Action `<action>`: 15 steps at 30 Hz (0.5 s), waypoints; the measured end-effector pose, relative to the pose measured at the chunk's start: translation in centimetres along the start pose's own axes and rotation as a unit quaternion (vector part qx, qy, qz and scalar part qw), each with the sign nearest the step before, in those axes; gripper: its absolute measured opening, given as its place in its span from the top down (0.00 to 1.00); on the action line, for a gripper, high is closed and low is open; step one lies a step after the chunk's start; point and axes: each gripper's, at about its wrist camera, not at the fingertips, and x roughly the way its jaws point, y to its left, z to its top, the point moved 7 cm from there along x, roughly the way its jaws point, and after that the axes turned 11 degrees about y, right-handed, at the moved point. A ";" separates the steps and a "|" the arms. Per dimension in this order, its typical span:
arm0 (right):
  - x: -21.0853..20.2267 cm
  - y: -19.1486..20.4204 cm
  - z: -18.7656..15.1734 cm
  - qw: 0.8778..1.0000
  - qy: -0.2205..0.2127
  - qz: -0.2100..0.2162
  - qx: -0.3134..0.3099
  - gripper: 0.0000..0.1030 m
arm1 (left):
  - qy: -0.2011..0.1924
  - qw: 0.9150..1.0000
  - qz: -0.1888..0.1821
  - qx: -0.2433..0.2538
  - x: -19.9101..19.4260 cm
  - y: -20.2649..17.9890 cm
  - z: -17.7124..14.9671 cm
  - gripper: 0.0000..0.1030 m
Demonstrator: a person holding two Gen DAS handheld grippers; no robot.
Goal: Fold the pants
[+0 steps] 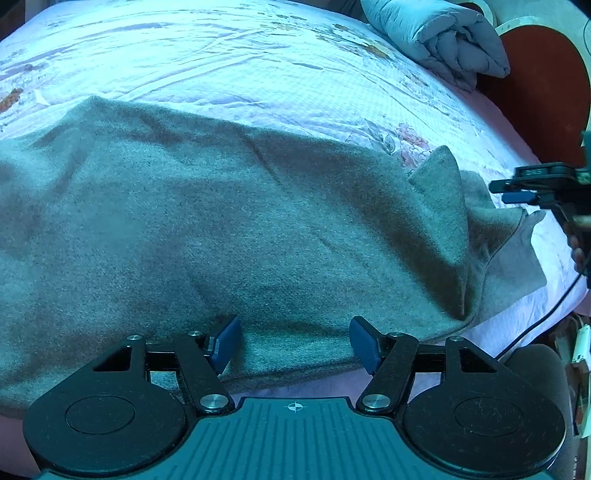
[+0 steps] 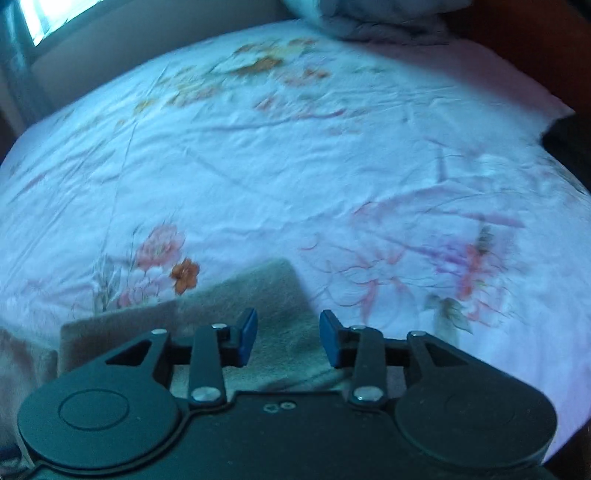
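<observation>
Grey fleece pants (image 1: 221, 221) lie spread across the floral bed sheet (image 1: 221, 55), with one corner (image 1: 439, 173) standing up in a peak at the right. My left gripper (image 1: 295, 343) is open over the near hem; the cloth lies flat between its blue pads (image 1: 229, 343), which do not pinch it. In the right wrist view, my right gripper (image 2: 289, 338) is open above a flat end of the pants (image 2: 273, 291), nothing gripped. The left wrist view shows the right gripper (image 1: 535, 188) at the right edge, beside the peaked corner.
A folded grey quilt (image 1: 443, 37) sits at the head of the bed against a red headboard (image 1: 535, 74). A black cable (image 1: 535, 325) hangs off the bed's right edge. A window (image 2: 37, 18) glows at the far left.
</observation>
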 end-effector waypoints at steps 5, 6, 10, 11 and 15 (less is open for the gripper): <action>3.4 1.2 0.6 0.998 0.043 -0.008 -0.037 0.62 | -0.048 0.991 0.123 -0.002 -1.7 1.8 0.1 0.36; 3.7 1.2 0.6 0.998 0.044 -0.012 -0.043 0.62 | -0.044 0.990 0.136 -0.002 -1.5 2.3 0.1 0.38; 3.4 2.4 0.4 0.996 0.028 -0.022 -0.087 1.00 | -0.048 0.985 0.168 0.003 -1.0 2.6 0.1 0.55; 3.0 2.6 0.3 0.995 0.020 -0.027 -0.093 1.00 | -0.049 0.984 0.171 0.004 -1.0 2.4 0.2 0.56; 0.4 2.8 0.5 0.996 -0.017 -0.002 -0.086 1.00 | -0.050 0.983 0.176 -0.001 -1.0 2.5 0.3 0.56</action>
